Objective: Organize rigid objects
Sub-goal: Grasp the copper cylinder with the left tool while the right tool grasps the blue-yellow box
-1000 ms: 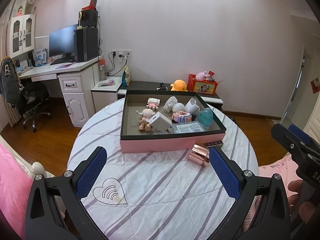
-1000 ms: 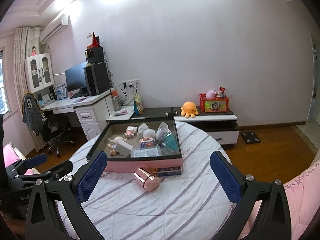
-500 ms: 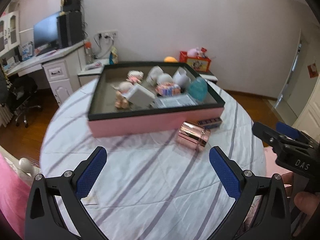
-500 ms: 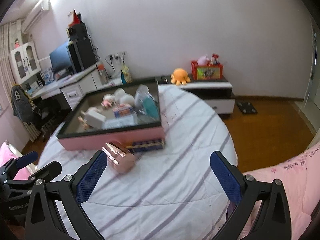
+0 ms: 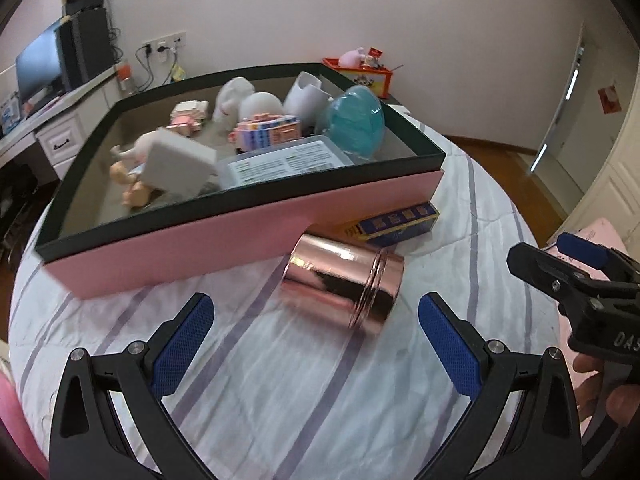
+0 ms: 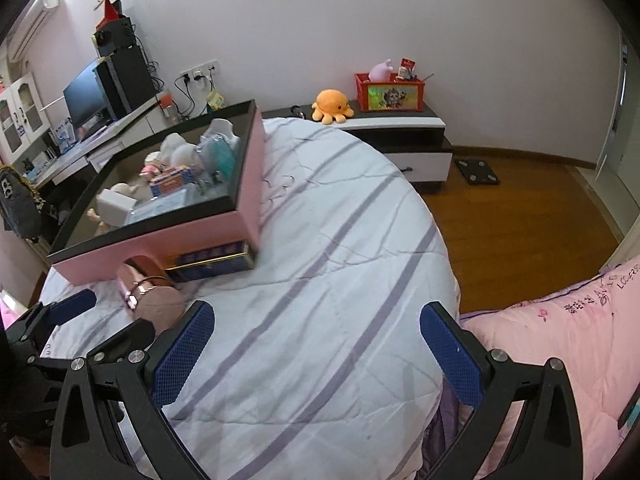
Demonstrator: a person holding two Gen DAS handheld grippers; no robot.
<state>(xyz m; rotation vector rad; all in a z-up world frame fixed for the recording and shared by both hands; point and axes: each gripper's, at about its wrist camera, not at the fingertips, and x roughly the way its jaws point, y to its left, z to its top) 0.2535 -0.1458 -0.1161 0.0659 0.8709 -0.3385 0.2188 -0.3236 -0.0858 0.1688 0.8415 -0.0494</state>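
Observation:
A shiny rose-gold tin lies on its side on the striped cloth, just ahead of my open left gripper and between the lines of its fingers, untouched. Behind the tin a blue and gold box rests against the pink storage box, which holds several toys and containers. In the right wrist view the tin and blue box sit at the left. My right gripper hovers open over bare cloth, well right of them. The left gripper shows beside the tin there.
The round table carries a white cloth with purple stripes. A pink quilt borders it at lower right. Beyond stand a low cabinet with an orange plush and red box, a desk with a monitor, and wooden floor.
Both grippers have come down and forward toward the table. The rose-gold tin now looms close in front of the left gripper. The right gripper has swung right, away from the pink box.

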